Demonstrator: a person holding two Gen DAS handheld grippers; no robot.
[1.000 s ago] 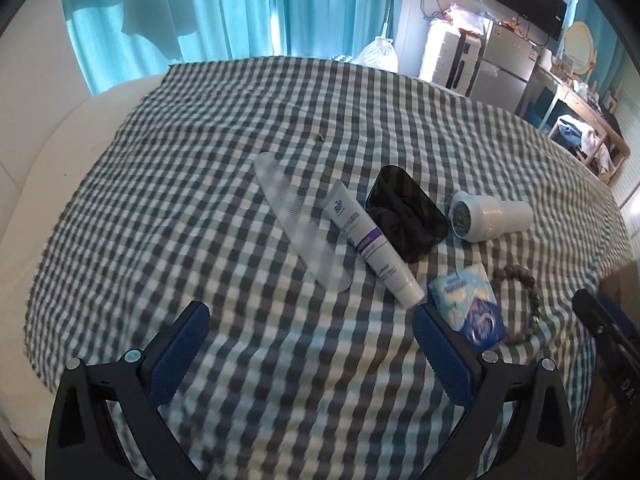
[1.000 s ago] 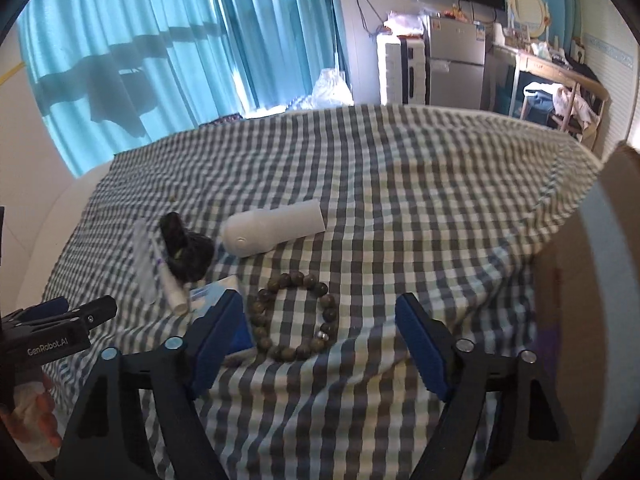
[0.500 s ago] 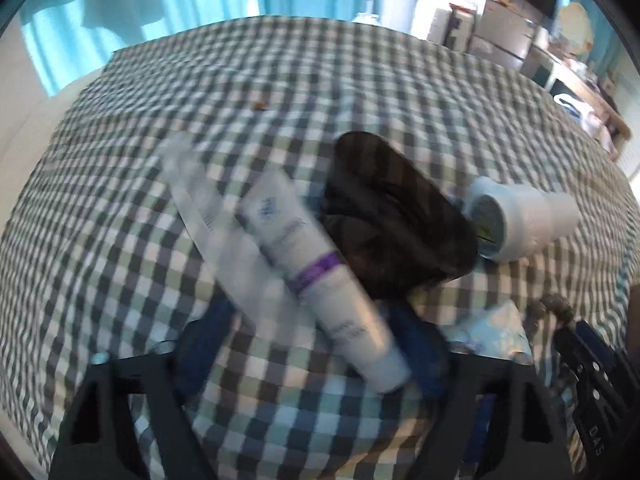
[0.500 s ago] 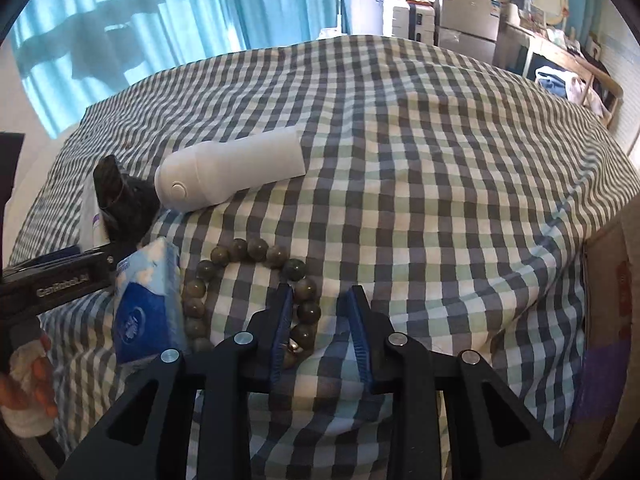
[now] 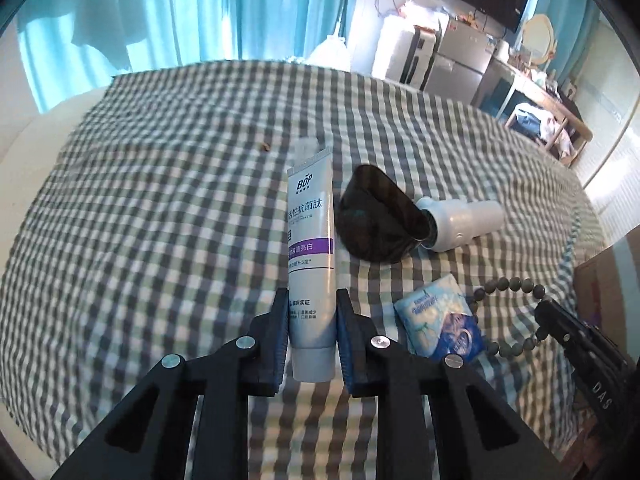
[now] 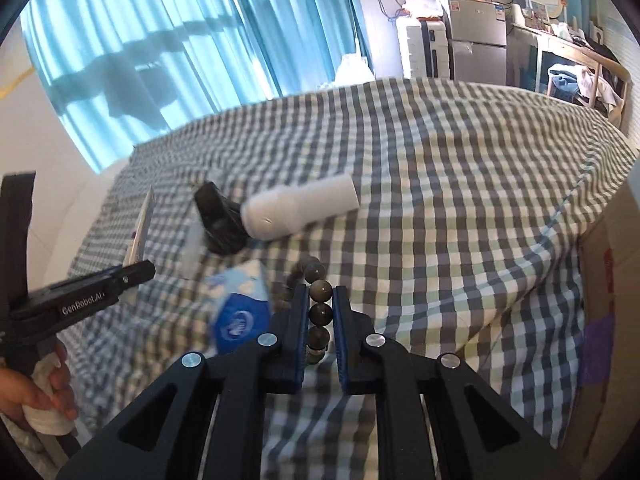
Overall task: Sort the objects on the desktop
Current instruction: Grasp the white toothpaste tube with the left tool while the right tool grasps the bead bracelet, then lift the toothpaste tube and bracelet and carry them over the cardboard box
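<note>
Checked cloth (image 5: 160,220), tissue pack (image 5: 440,326) between grippers

"BOP" stands on the white tube (image 5: 311,240) between the left tongs (image 5: 312,312); "GenRobot.AI" on their black body, left of the right tongs (image 6: 320,308).

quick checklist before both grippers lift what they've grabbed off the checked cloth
1. left gripper grips the toothpaste tube near its cap end: ok.
2. right gripper has its jaws closing on the bead bracelet, beads pinched between the pads: ok.
3. Rest of the bracelet free of the blue tissue pack beside it: cannot tell, the strand runs close.
4. Tube clear of the black pouch: ok, a gap shows.
5. White bottle away from both grips: ok.
6. Cardboard box open to receive things: cannot tell.
</note>
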